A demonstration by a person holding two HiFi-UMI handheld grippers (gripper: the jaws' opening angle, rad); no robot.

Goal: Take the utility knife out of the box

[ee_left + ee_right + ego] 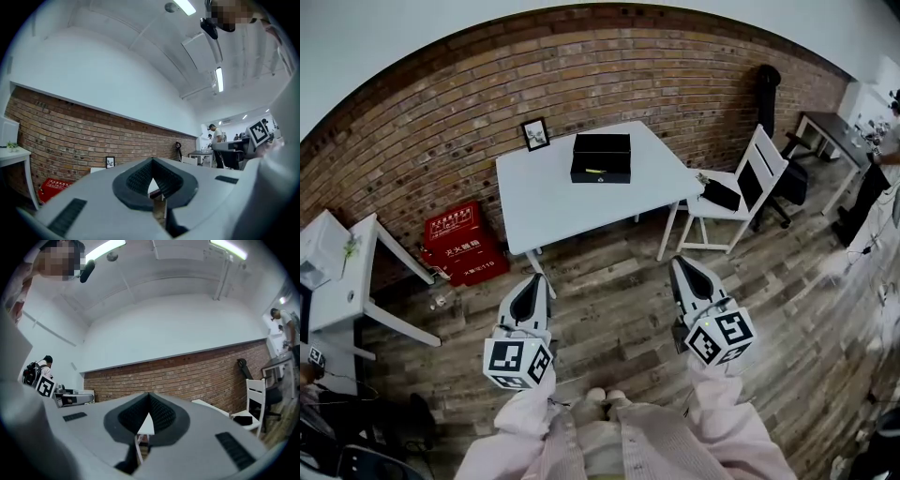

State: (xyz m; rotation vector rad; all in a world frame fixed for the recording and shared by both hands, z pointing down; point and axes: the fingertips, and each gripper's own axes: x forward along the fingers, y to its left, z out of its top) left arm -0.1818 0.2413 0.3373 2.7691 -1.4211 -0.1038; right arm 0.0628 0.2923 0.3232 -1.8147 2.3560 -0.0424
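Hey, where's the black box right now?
In the head view, the black box sits on the white table, toward the brick wall, right of the picture frame and left of the white chair.

Setting: shared workroom, office-lab type. Long brick wall (581, 56) under white plaster, plank wood floor (619, 291), strip lights (219, 78) on the ceiling. Furniture: white table (544, 202) near the wall, white chair (750, 183) beside it, black office chair (792, 183) further right, dark desk (825, 127) carrying small equipment. Red boxes (461, 242) stacked on the floor by the wall. Person (216, 140) standing at a far bench.
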